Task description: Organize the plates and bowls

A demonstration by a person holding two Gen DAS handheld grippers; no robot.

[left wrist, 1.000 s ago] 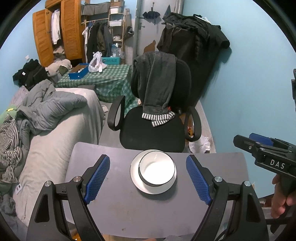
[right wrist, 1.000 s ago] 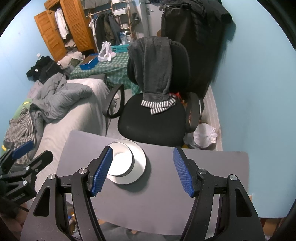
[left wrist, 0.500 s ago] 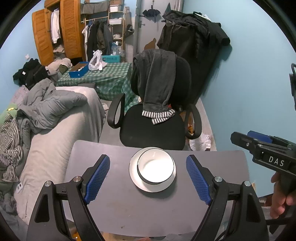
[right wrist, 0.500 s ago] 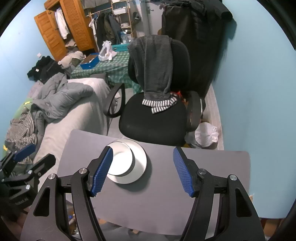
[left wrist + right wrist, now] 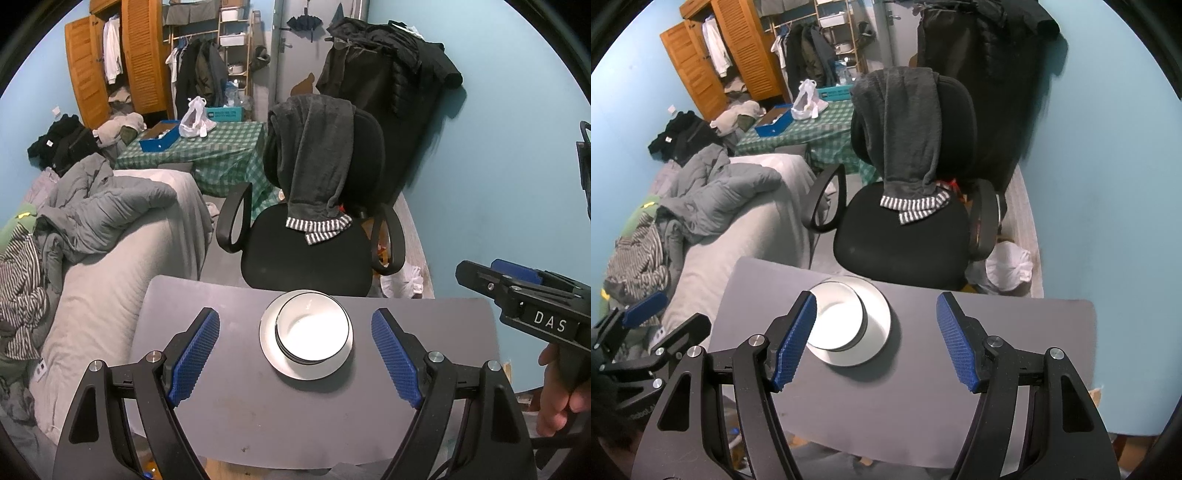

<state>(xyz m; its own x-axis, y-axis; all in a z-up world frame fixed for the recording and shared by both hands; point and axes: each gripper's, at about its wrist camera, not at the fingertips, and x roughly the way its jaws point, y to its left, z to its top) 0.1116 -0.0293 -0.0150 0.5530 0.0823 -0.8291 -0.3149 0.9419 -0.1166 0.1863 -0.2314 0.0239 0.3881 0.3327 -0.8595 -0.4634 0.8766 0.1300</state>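
Observation:
A white bowl with a dark rim [image 5: 313, 329] sits on a white plate [image 5: 271, 347] near the far edge of the small grey table [image 5: 229, 413]. My left gripper [image 5: 295, 354] is open and empty, held above the table with the stack between its blue pads. In the right wrist view the bowl [image 5: 836, 323] and plate [image 5: 877, 314] lie ahead and left of my right gripper [image 5: 875, 341], which is open and empty above the table [image 5: 1015, 325]. The right gripper also shows at the right edge of the left wrist view [image 5: 524, 295].
A black office chair [image 5: 314, 251] with a grey garment draped on it stands just past the table's far edge. A bed with grey bedding [image 5: 110, 236] lies to the left. A blue wall [image 5: 498, 166] is at the right.
Both grippers have drawn back and risen slightly; the bowl and plate have not moved.

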